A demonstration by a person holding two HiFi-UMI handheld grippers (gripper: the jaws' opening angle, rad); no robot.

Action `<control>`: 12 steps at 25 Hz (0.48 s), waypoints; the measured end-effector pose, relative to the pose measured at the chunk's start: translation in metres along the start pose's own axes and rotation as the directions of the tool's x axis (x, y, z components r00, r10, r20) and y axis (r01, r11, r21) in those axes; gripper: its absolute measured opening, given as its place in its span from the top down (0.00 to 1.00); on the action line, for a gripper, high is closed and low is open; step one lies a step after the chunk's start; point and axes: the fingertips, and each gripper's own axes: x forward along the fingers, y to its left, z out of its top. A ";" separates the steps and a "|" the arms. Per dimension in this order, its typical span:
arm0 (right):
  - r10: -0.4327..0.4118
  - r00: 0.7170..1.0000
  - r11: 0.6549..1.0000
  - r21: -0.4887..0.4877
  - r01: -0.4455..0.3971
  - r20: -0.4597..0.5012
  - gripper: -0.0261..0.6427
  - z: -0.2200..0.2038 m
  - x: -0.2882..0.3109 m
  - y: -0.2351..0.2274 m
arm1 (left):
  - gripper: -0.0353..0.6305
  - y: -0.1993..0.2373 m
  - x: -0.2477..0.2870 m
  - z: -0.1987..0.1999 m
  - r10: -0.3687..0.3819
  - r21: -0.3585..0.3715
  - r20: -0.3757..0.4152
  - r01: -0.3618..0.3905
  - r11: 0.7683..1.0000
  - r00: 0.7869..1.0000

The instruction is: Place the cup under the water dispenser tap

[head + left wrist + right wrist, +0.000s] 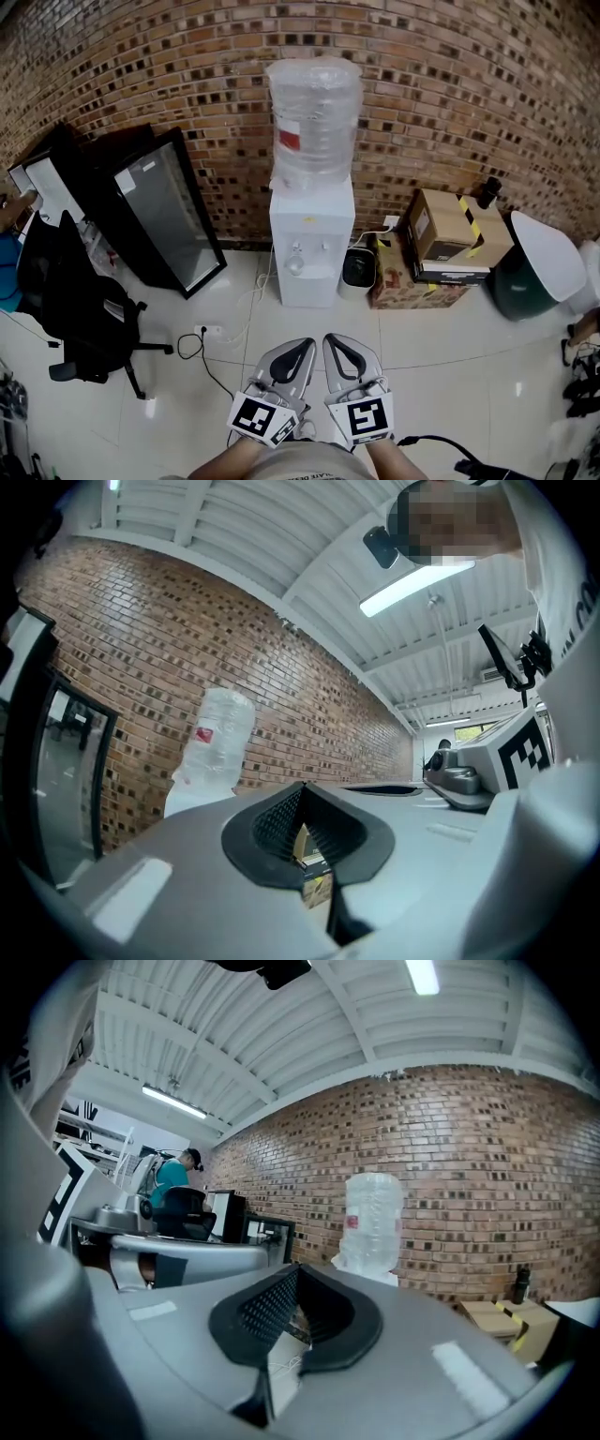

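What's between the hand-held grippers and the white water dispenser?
Head view: only bare white floor tiles up to the white water dispenser; a white power strip lies off left.

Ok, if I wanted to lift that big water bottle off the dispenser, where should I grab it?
Probably the water bottle at mid-body, with the left gripper and right gripper pressing in level from opposite sides. It stands upside down with its neck sunk in the dispenser, so the neck is out of reach, and the round body looks too wide for one pair of jaws.
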 end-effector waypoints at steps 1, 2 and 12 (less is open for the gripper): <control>0.002 1.000 1.000 0.001 -0.002 0.004 0.95 0.001 -0.004 0.002 | 0.96 -0.004 -0.003 0.001 0.002 0.005 -0.001 -0.002 1.000 1.000; 0.004 1.000 1.000 0.002 -0.004 0.009 0.95 0.003 -0.007 0.004 | 0.96 -0.006 -0.007 0.002 0.006 0.010 -0.001 -0.006 1.000 1.000; -0.004 0.999 1.000 0.009 0.004 0.031 0.95 0.014 -0.013 0.025 | 0.96 -0.003 -0.029 0.010 0.025 0.025 -0.002 -0.025 0.999 1.000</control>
